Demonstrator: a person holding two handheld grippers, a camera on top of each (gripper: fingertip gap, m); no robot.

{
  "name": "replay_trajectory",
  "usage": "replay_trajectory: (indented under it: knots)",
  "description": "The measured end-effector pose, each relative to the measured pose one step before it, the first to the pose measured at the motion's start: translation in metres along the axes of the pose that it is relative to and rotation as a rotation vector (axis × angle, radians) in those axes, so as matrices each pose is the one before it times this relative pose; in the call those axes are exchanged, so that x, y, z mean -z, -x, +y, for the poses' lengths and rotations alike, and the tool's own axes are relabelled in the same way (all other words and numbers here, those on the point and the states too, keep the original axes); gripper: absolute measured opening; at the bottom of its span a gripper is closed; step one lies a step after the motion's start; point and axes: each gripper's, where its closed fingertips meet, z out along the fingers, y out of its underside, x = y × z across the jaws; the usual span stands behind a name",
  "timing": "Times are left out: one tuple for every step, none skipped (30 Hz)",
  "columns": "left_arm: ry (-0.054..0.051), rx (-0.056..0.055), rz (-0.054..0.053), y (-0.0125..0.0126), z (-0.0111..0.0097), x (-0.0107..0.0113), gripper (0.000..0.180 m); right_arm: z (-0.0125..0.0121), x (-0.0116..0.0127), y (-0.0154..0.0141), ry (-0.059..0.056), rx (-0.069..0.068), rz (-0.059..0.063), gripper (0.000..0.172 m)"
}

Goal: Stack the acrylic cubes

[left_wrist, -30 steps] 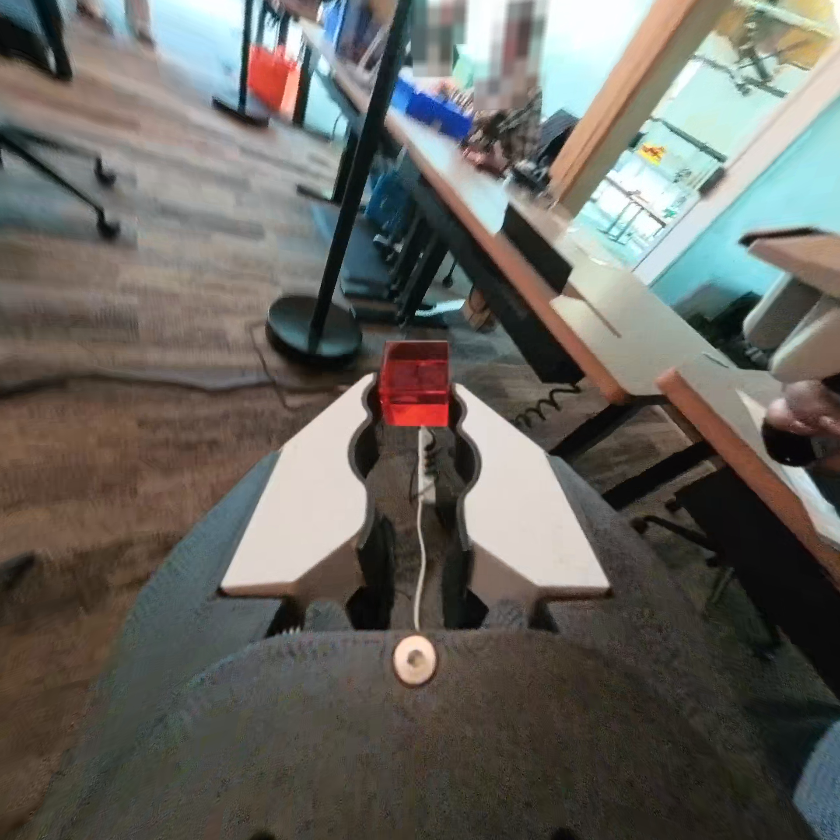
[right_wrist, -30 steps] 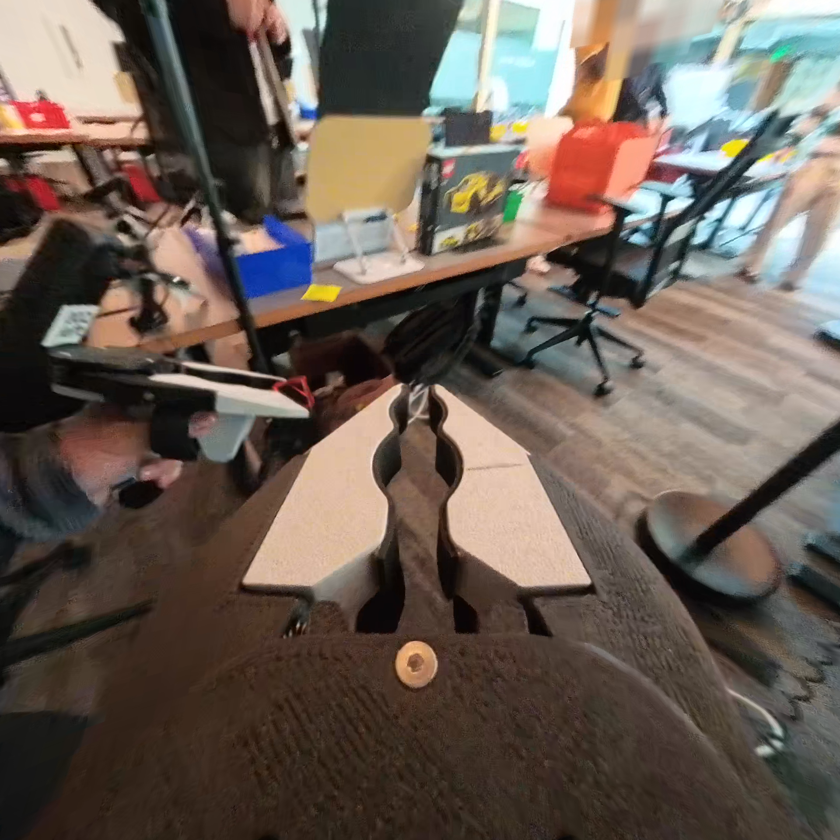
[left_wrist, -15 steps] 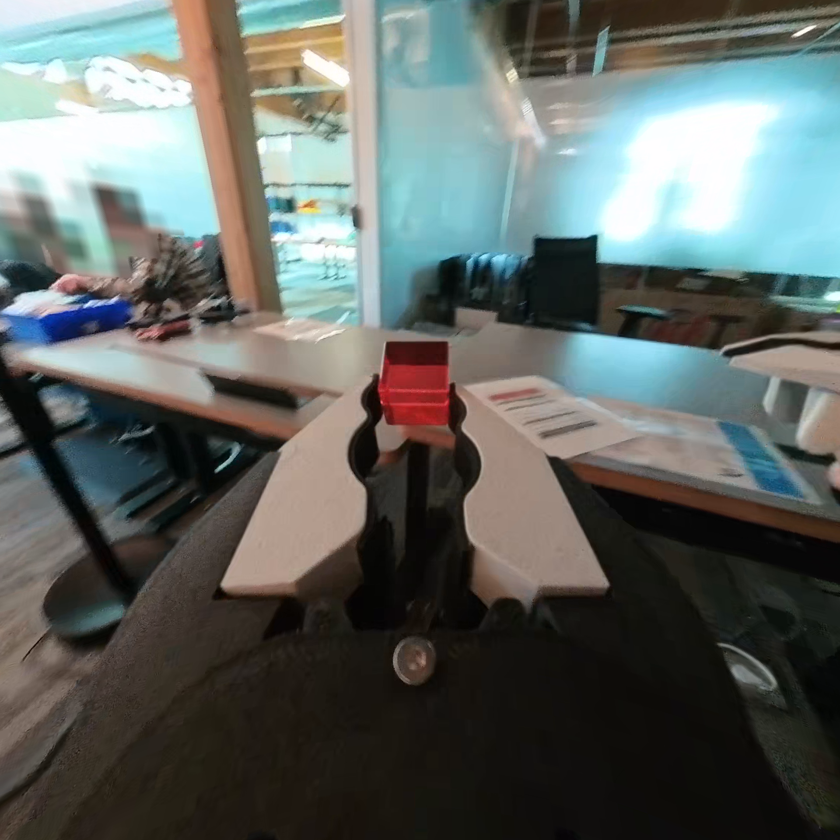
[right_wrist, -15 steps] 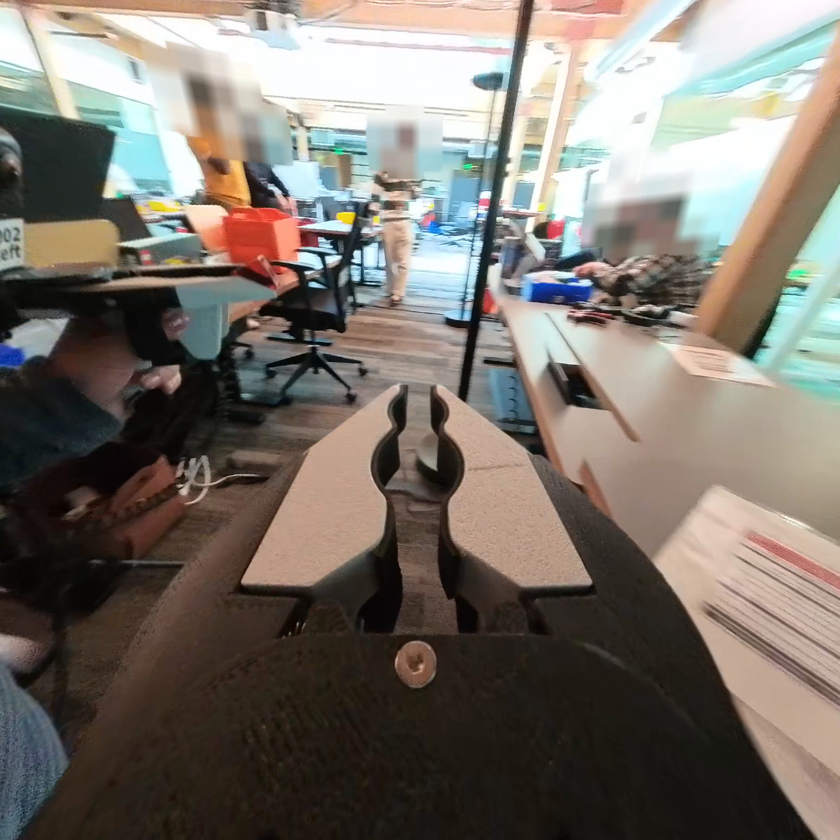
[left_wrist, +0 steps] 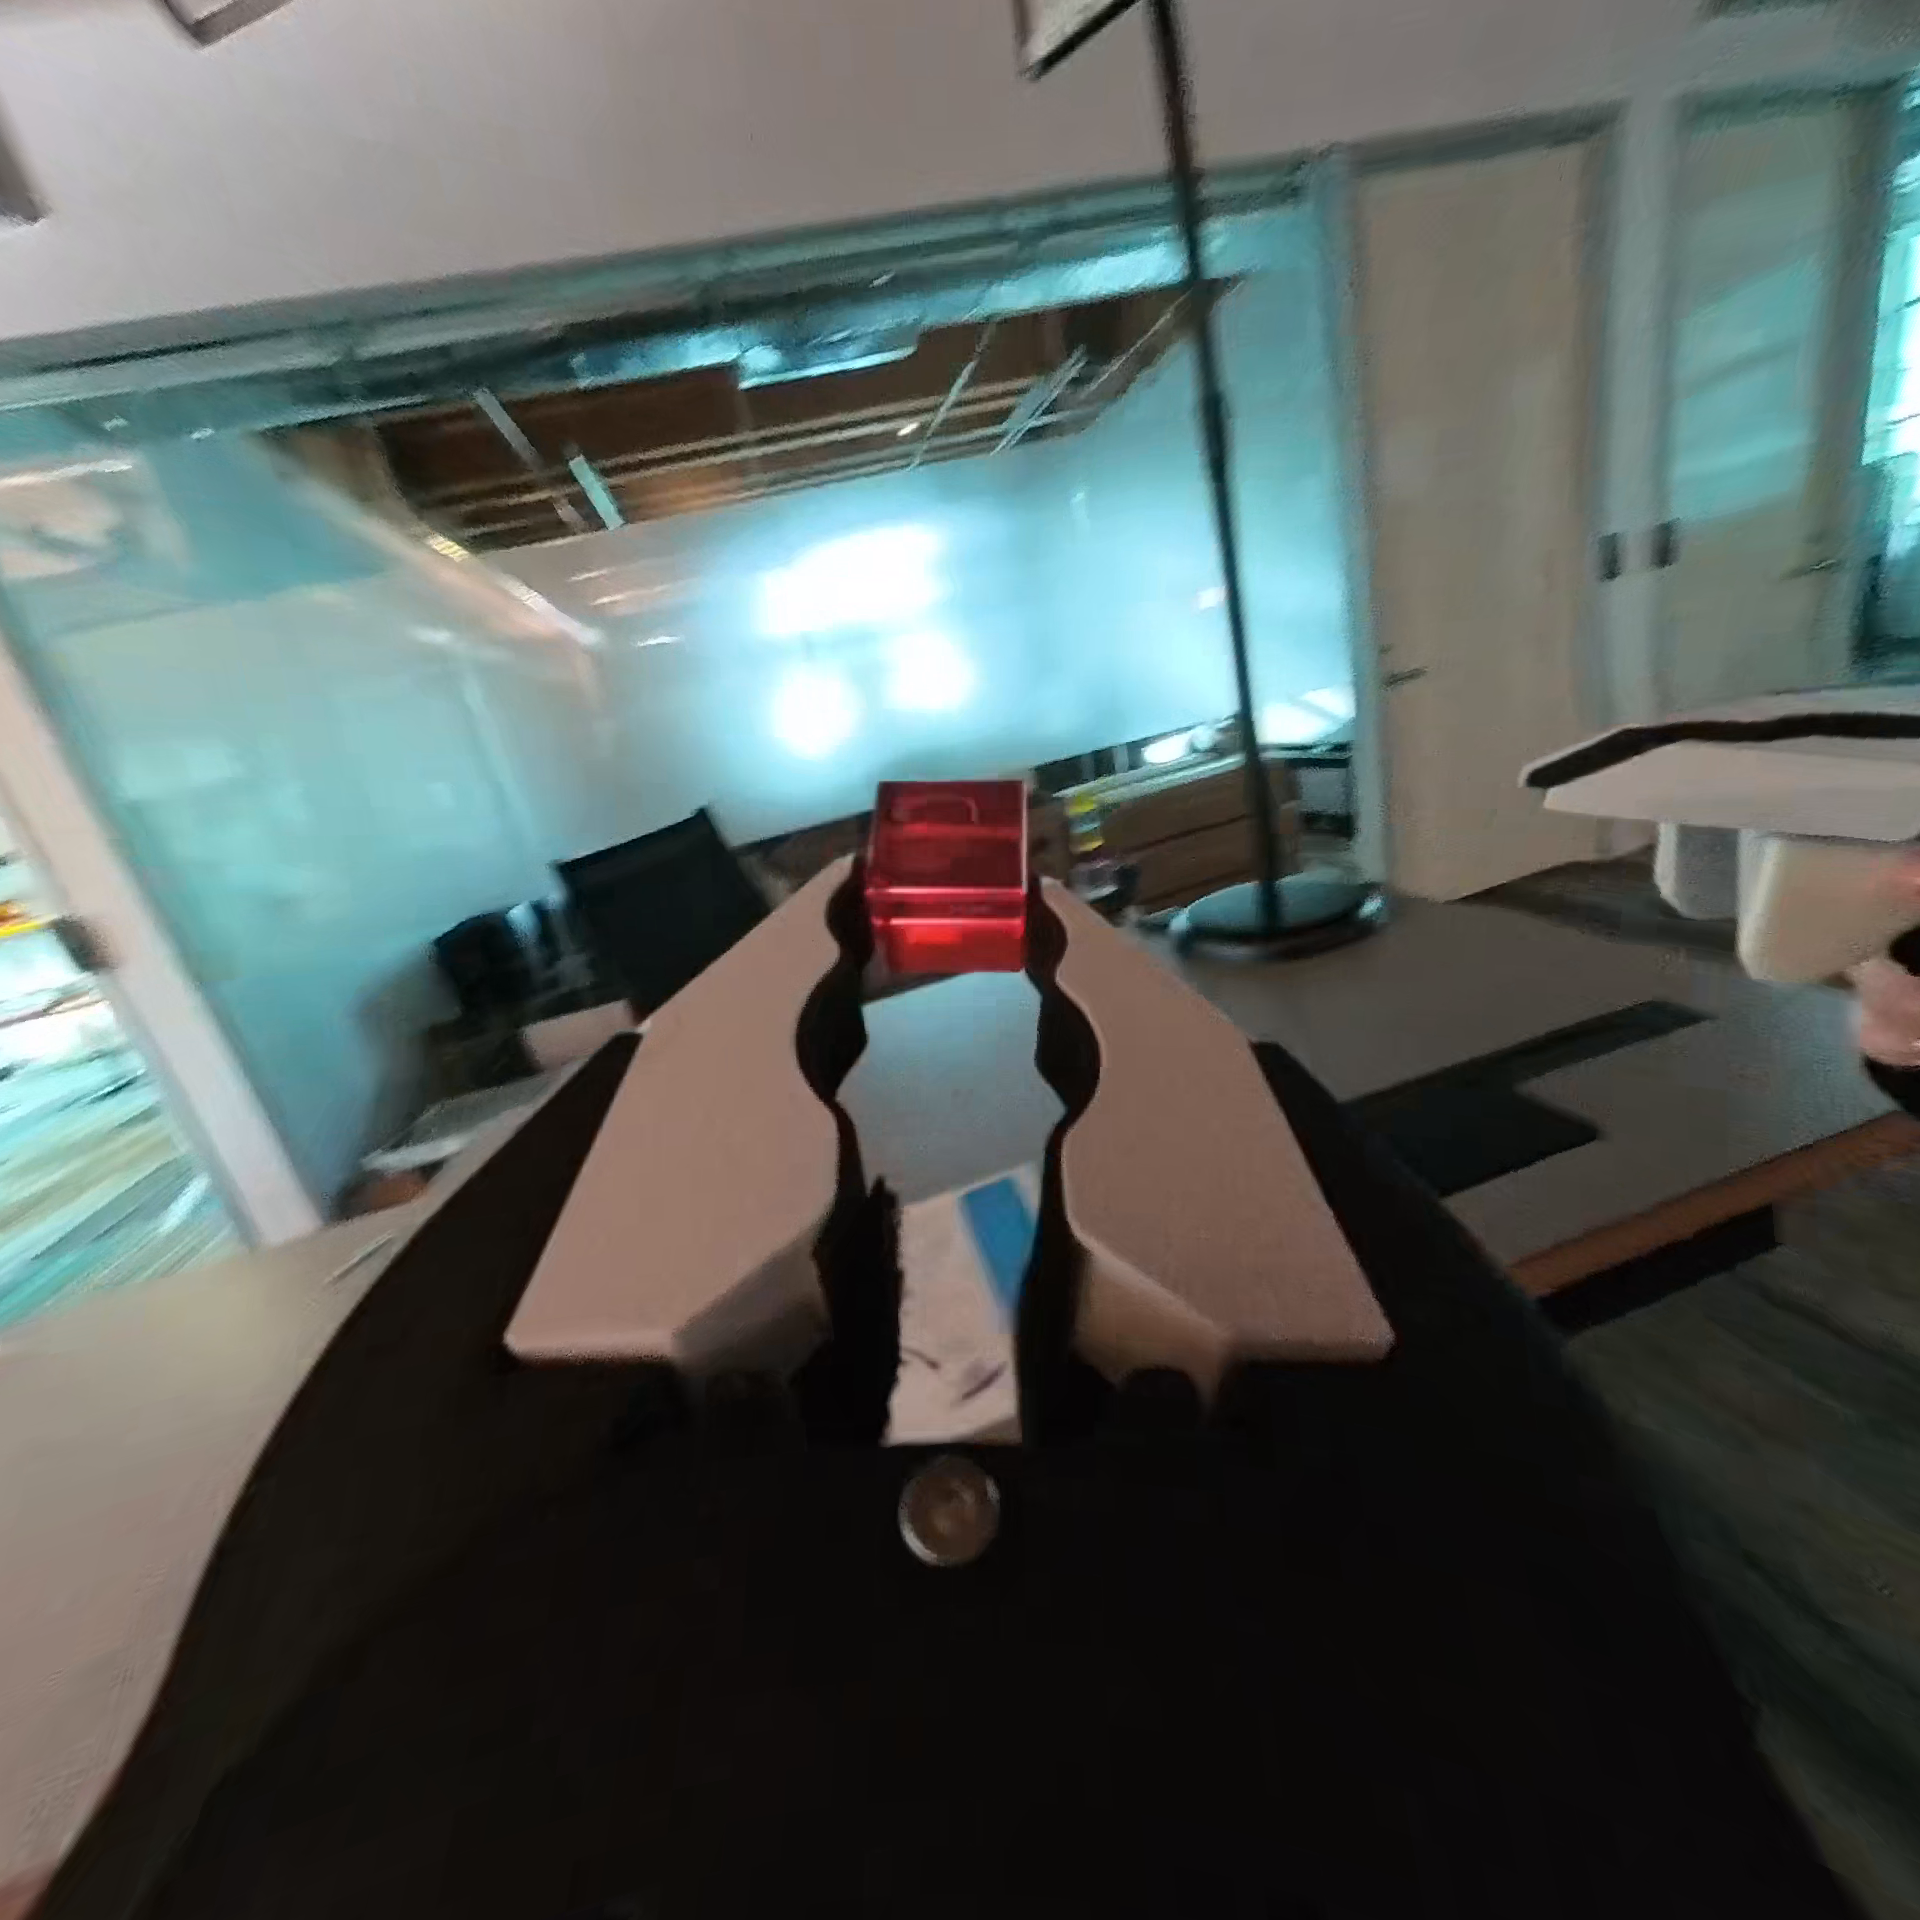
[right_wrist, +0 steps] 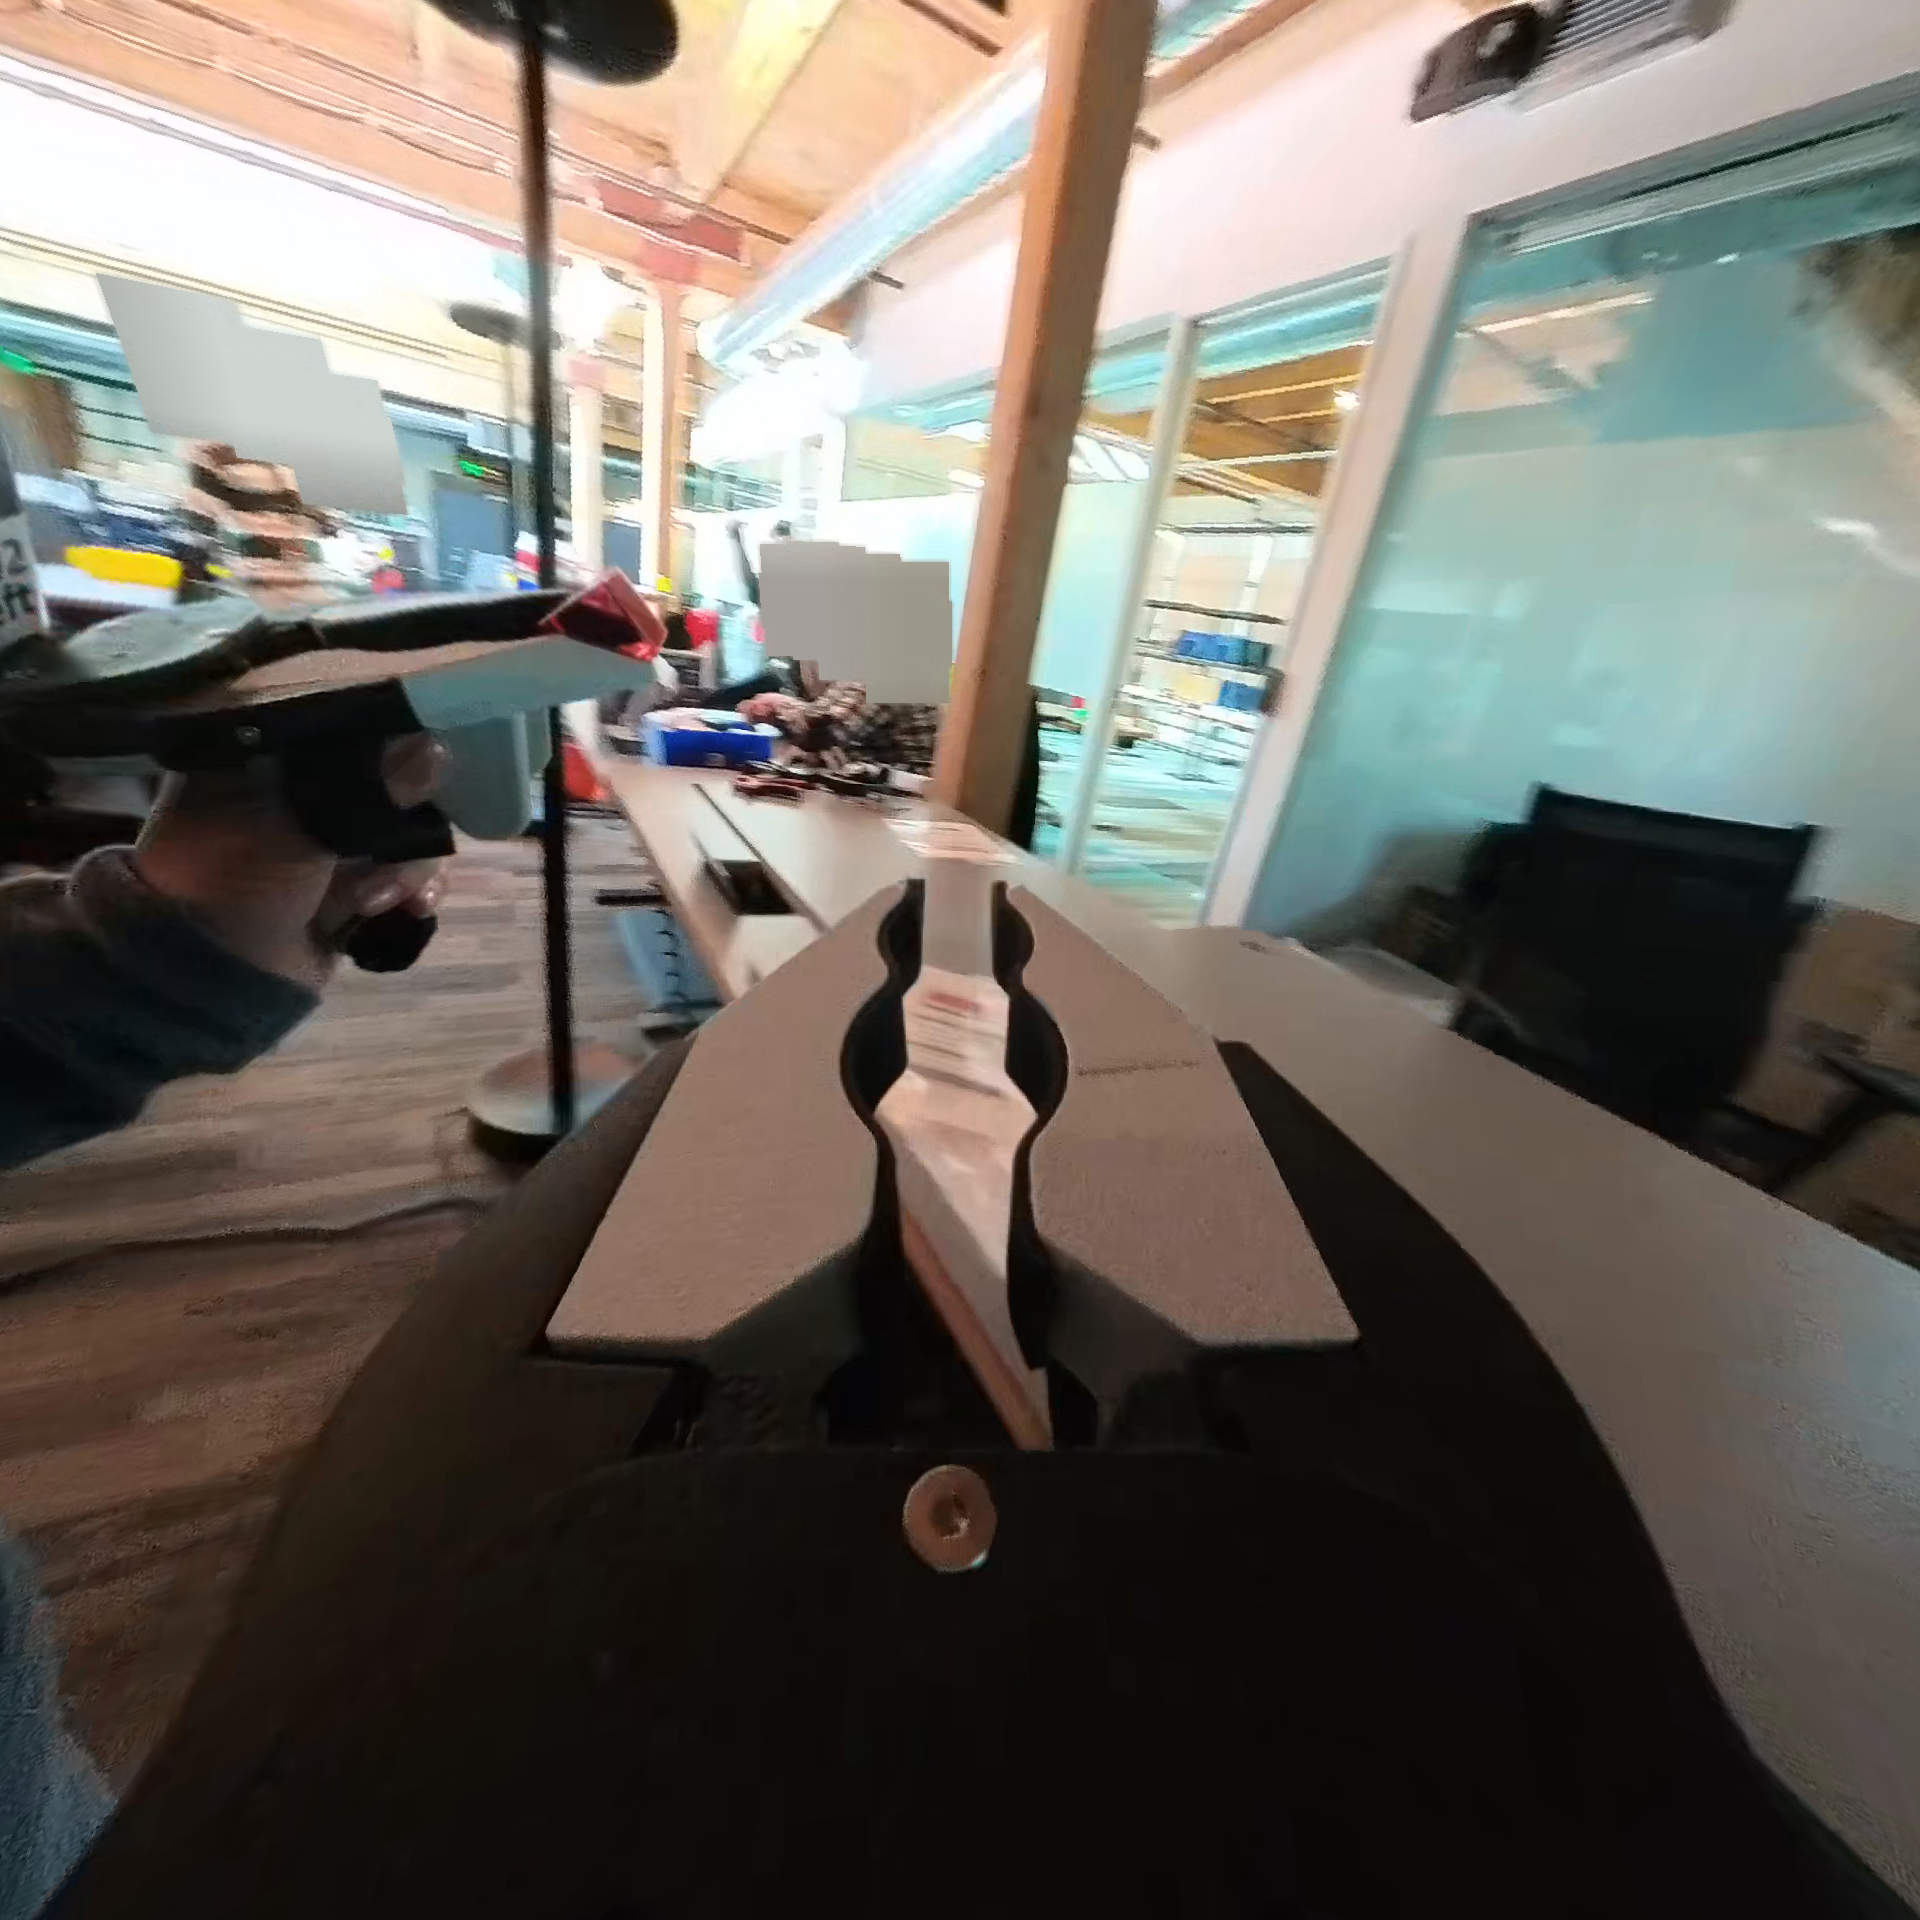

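Glass-walled office behind; the grey surface [left_wrist: 1558,997] fills mid-frame. Left tongs [left_wrist: 948,914], frame centre, clench a red translucent cube [left_wrist: 948,883] in mid-air. Right tongs [right_wrist: 956,894] stand slightly parted, empty, above the surface.

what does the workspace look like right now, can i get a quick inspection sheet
Surface: long grey table, wood edge.
Job's things: red translucent cube gripped at the left gripper tips, clear of the table.
Clutter: printed sheets, blue bin far along the table.
Grippers: left jaws pressed on the cube; right gripper jaws slightly apart, nothing between.
Cables: nothing seen.
Surroundings: glass partitions, wooden post, black floor stand, office chair, people beyond.
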Motion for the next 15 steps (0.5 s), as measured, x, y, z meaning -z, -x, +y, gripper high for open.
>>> replay_trajectory:
  knots:
    - [-0.0234, 0.0169, 0.0491, -0.02871, -0.00352, -0.02205, 0.027, -0.00447, 0.02545, -0.01967, 0.0125, 0.0118, 0.0421, 0.011]
    - [-0.0266, 0.0184, 0.0592, -0.02983, -0.00271, -0.02338, 0.027, -0.00437, 0.02615, -0.02017, 0.0057, 0.0083, 0.0426, 0.011]
    - [-0.0268, 0.0158, 0.0639, -0.02938, -0.00127, -0.02472, 0.028, -0.00393, 0.02611, -0.02092, 0.0002, 0.005, 0.0471, 0.011]
    - [-0.0231, 0.0111, 0.0629, -0.02742, 0.00018, -0.02592, 0.027, -0.00316, 0.0253, -0.02198, -0.0022, 0.0006, 0.0533, 0.011]
    - [-0.0178, 0.0068, 0.0566, -0.02442, 0.00138, -0.02671, 0.028, -0.00242, 0.02348, -0.02286, -0.0025, -0.006, 0.0589, 0.011]
    - [-0.0131, 0.0053, 0.0485, -0.0214, 0.00213, -0.02653, 0.027, -0.00159, 0.02121, -0.02308, -0.0008, -0.0143, 0.0604, 0.011]
    - [-0.0118, 0.0077, 0.0429, -0.01916, 0.00182, -0.02572, 0.028, -0.00128, 0.01853, -0.02212, 0.0024, -0.0209, 0.0537, 0.011]
    - [-0.014, 0.0099, 0.0406, -0.01782, 0.00143, -0.02421, 0.028, -0.00091, 0.01601, -0.01981, 0.0055, -0.0203, 0.0414, 0.011]
    - [-0.0173, 0.0095, 0.0383, -0.0168, 0.00127, -0.02275, 0.028, -0.00104, 0.01398, -0.01792, 0.007, -0.012, 0.0338, 0.011]
    - [-0.0145, 0.0074, 0.0378, -0.0161, 0.00238, -0.02201, 0.028, -0.00093, 0.0125, -0.0173, 0.0088, -0.0014, 0.0355, 0.012]
    - [-0.006, 0.0059, 0.0381, -0.0155, 0.00417, -0.02163, 0.027, -0.0007, 0.01142, -0.01699, 0.0112, 0.0062, 0.0402, 0.012]
    - [-0.0019, 0.0049, 0.0414, -0.01508, 0.00533, -0.02124, 0.027, -0.00063, 0.01057, -0.0166, 0.0122, 0.009, 0.0421, 0.012]
    - [-0.0055, 0.0051, 0.0444, -0.01434, 0.00547, -0.02094, 0.028, -0.00047, 0.01017, -0.01577, 0.0101, 0.0082, 0.0419, 0.012]
    - [-0.0121, 0.0086, 0.0431, -0.0129, 0.00506, -0.02057, 0.027, -0.00022, 0.00991, -0.01518, 0.0082, 0.0061, 0.0412, 0.012]
    - [-0.0172, 0.0143, 0.0386, -0.01094, 0.00457, -0.0205, 0.027, 0.00075, 0.00981, -0.01492, 0.01, 0.005, 0.0409, 0.012]
